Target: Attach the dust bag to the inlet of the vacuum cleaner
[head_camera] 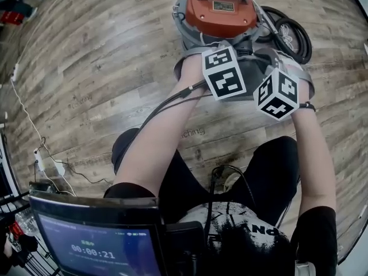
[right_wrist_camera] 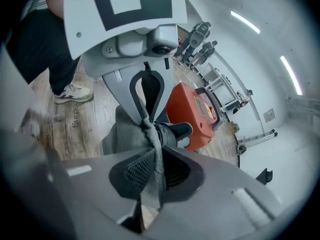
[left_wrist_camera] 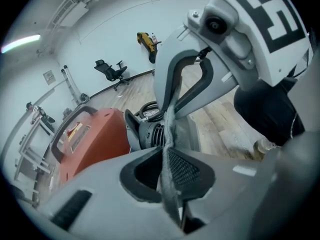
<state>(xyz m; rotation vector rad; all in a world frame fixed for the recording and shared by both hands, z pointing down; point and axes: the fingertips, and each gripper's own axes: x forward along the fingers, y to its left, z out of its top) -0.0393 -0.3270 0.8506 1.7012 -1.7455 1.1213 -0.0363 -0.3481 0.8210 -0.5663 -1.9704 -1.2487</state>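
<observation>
The vacuum cleaner [head_camera: 221,7] has an orange top on a grey drum and stands on the wood floor at the top centre of the head view. Its black inlet [left_wrist_camera: 149,134] juts toward me, also visible as the inlet [right_wrist_camera: 175,130] in the right gripper view. The grey cloth dust bag [head_camera: 257,68] hangs between both grippers just in front of the drum. My left gripper [left_wrist_camera: 167,171] is shut on one edge of the bag [left_wrist_camera: 169,129]. My right gripper [right_wrist_camera: 152,174] is shut on the opposite edge of the bag [right_wrist_camera: 125,129]. Whether the bag touches the inlet I cannot tell.
A black hose coil [head_camera: 290,33] lies right of the vacuum. A power strip with cables [head_camera: 46,163] sits at the left floor edge. A tablet screen [head_camera: 98,246] is at the bottom left. The person's legs and a shoe [right_wrist_camera: 72,91] are close behind the grippers.
</observation>
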